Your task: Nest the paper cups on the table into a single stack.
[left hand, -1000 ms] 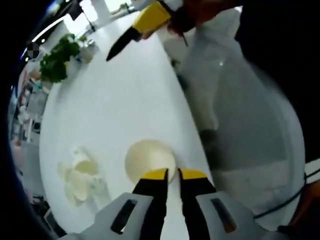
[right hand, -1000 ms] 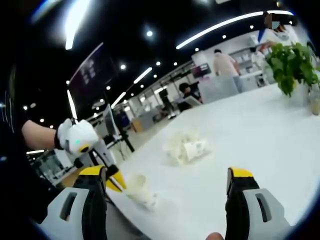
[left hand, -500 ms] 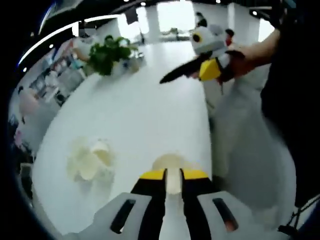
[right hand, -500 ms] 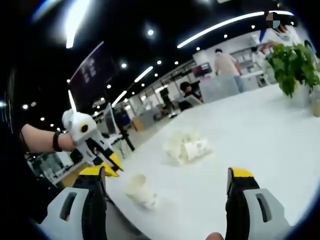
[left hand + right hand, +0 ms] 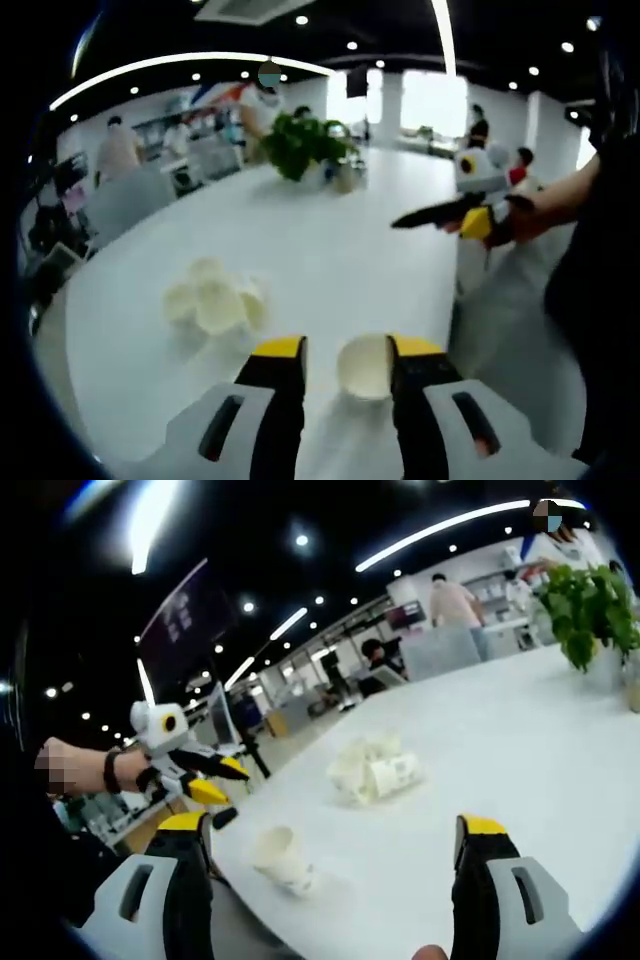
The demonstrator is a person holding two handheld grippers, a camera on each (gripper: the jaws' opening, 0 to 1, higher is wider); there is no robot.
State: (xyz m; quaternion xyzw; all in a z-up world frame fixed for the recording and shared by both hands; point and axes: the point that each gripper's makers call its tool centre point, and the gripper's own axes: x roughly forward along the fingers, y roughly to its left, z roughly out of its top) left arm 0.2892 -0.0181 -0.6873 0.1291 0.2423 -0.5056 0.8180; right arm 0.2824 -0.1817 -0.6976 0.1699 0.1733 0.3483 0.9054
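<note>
Right now, nearest in the left gripper view, my left gripper (image 5: 345, 350) has its jaws apart, and a single paper cup (image 5: 364, 367) sits between them close to the right-hand tip, its open mouth turned toward the camera. I cannot tell whether that tip touches it. The cup lies near the edge of the white desk (image 5: 300, 240). Just beyond and to the left lies the loose pile of paper cups (image 5: 215, 302), tumbled together on their sides. Farther off to the right, the right gripper (image 5: 440, 214) hangs above the desk edge with its dark tips together or nearly so, though I cannot tell for certain from this angle. At the far end of the desk stands a potted plant (image 5: 302, 145), with people behind it.

From the right gripper view, my own jaws stand wide apart, holding nothing (image 5: 340, 830). Between them, toward the left, the lone cup (image 5: 282, 859) rests tilted on the desk (image 5: 520, 740), clear of the left gripper (image 5: 215, 780), which hovers apart from it, up and to the left, with yellow tips spread. This view shows the gap the left one hides. The pile (image 5: 373, 771) lies farther along, and the plant (image 5: 590, 600) is at the far right.
</note>
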